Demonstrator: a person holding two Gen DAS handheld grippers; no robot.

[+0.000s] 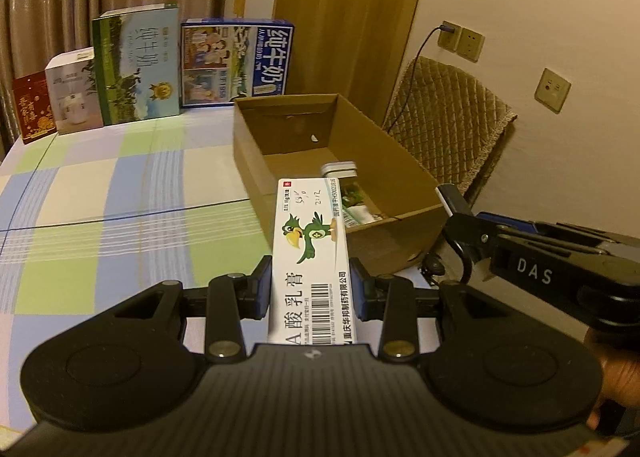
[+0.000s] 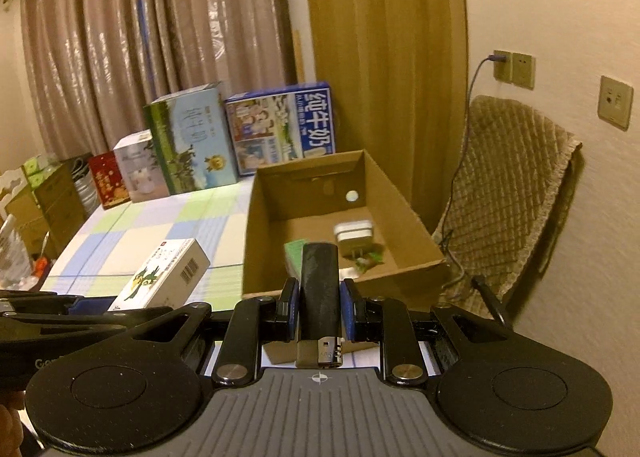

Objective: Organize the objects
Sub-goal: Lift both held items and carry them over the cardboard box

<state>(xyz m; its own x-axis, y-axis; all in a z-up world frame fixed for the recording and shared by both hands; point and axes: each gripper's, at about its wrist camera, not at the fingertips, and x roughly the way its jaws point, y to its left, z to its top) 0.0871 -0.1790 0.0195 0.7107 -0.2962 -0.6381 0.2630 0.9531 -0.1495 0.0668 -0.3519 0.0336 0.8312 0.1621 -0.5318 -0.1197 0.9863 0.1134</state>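
Note:
My left gripper [image 1: 311, 289] is shut on a long white ointment box [image 1: 310, 257] printed with a green parrot, held lengthwise and pointing toward the open cardboard box [image 1: 404, 177]. My right gripper [image 2: 318, 311] is shut on a black lighter [image 2: 319, 289], its metal head toward the camera. In the right wrist view the ointment box [image 2: 166, 275] shows at the left, in front of the cardboard box [image 2: 408, 217]. Inside the cardboard box lie a white plug adapter [image 2: 354, 235] and green items [image 2: 296, 253]. The right gripper [image 1: 452, 201] reaches in from the right edge of the left wrist view.
The checked tablecloth [image 1: 100, 197] covers the table. Two milk cartons [image 1: 236, 61], a white box and a red box [image 1: 32, 107] stand along the back by the curtain. A chair with a quilted cover [image 1: 448, 125] stands beside the wall sockets [image 1: 460, 39]. More cardboard boxes [image 2: 48, 201] sit left of the table.

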